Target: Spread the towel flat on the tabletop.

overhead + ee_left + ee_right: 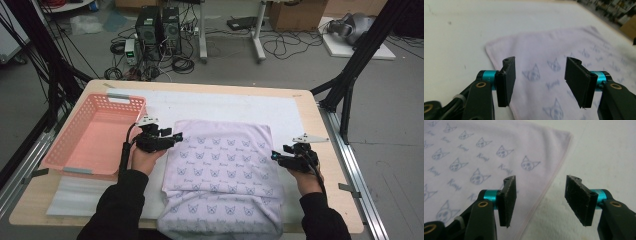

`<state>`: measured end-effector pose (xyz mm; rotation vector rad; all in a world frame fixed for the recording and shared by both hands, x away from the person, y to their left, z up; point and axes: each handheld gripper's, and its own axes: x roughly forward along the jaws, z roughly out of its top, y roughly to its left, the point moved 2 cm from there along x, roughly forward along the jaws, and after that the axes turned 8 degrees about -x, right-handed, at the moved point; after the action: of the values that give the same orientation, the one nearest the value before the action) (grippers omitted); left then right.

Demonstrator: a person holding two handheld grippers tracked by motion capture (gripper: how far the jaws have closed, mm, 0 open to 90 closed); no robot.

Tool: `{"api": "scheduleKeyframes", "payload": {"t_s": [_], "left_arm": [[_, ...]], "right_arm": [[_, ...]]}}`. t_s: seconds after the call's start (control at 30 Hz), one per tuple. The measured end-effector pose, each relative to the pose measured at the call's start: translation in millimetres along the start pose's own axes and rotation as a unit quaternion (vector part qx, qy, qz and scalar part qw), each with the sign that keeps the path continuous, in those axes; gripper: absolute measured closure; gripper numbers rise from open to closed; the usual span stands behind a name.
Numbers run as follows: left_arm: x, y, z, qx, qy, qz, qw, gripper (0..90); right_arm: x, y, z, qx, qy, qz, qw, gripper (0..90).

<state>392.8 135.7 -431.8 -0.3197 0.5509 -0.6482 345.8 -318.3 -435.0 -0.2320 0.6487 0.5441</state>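
Note:
A folded pale lilac cloth (pixel 222 160) printed with small cat faces lies on a white mat (pixel 225 105), its near end hanging over the table's front edge. My left gripper (pixel 177 136) hovers at the cloth's left edge near its far left corner, jaws open and empty. In the left gripper view my left gripper (pixel 540 80) has the cloth (pixel 549 47) lying below and beyond the parted jaws. My right gripper (pixel 274 156) is at the cloth's right edge, open. In the right gripper view my right gripper (pixel 540 200) straddles the cloth's hem (pixel 554 177) from above, not touching it.
An empty pink plastic basket (pixel 60 145) sits at the table's left side, close to my left hand. The wooden table (pixel 312 120) has bare margin on the right. Beyond it the floor holds computers, cables and black frame legs.

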Motion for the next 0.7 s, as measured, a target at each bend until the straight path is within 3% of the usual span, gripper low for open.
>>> {"api": "scheduleKeyframes", "payload": {"t_s": [0.1, 0.27, 0.33, 0.5, 0.7], "left_arm": [[4.3, 10.4, -1.8, -0.010, 0.001, 0.020, 0.9997, 41.8], [9.8, 12.1, -0.8, 0.010, 0.015, 0.045, 0.9988, 41.8], [15.6, 13.4, 4.1, 0.023, 0.027, 0.058, 0.9977, 41.8], [33.6, 23.3, 16.1, 0.025, 0.034, 0.090, 0.9951, 41.5], [56.7, 34.6, 17.6, 0.036, 0.061, 0.118, 0.9905, 42.5]], "right_arm": [[1.2, -4.8, 5.0, -0.005, -0.006, 0.001, 1.0000, 39.4], [-3.2, -7.0, 8.9, -0.006, -0.011, 0.008, 0.9999, 38.0], [-4.6, -8.7, 10.0, -0.009, -0.010, 0.009, 0.9999, 38.0], [-2.8, -12.9, 9.6, -0.001, -0.012, 0.007, 0.9999, 38.0], [6.3, -15.9, 10.6, 0.005, -0.005, 0.000, 1.0000, 38.0]]}}
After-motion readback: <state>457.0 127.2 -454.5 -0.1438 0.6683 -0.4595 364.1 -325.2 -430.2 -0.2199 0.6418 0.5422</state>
